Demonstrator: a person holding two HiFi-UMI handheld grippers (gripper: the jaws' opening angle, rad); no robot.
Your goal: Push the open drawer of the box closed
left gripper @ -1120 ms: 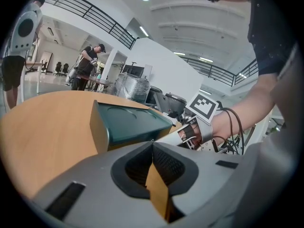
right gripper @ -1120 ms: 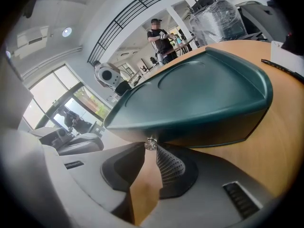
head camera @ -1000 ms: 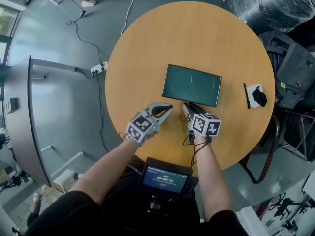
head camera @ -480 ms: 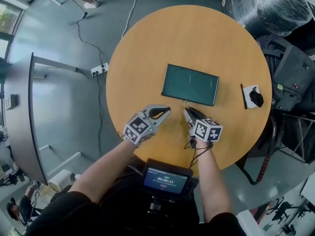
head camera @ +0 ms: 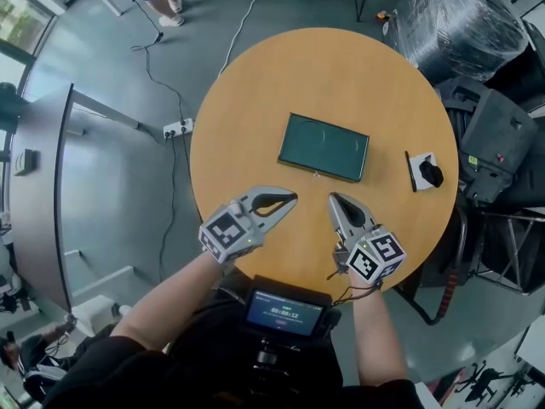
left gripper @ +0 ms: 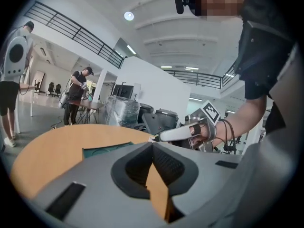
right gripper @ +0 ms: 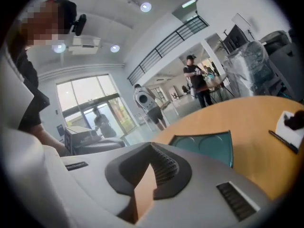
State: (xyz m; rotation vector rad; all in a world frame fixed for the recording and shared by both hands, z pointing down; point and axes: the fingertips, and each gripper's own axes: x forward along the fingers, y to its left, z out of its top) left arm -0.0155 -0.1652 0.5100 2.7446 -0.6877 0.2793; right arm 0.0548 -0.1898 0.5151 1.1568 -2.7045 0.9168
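Observation:
A flat dark green box point(head camera: 324, 147) lies in the middle of the round wooden table point(head camera: 255, 100), with a small knob on its near edge and no drawer visibly sticking out. Both grippers hover over the table's near part, short of the box and touching nothing. My left gripper point(head camera: 294, 198) points right toward the box's near left corner, jaws shut and empty. My right gripper point(head camera: 332, 196) points at the near edge, also shut and empty. The left gripper view shows its closed tips point(left gripper: 152, 144), the box point(left gripper: 107, 149) and the right gripper point(left gripper: 180, 133) beyond. The right gripper view shows closed tips point(right gripper: 152, 146) before the box point(right gripper: 204, 146).
A small white and black object point(head camera: 423, 173) lies on the table to the right of the box, also visible as that object point(right gripper: 289, 125) in the right gripper view. Black equipment and wrapped gear point(head camera: 477, 41) stand past the table's right edge. A power strip point(head camera: 177, 129) lies on the floor at left.
The right gripper has drawn back from the box's near edge toward me and slightly right. The left gripper has also pulled back a little. The box stays put.

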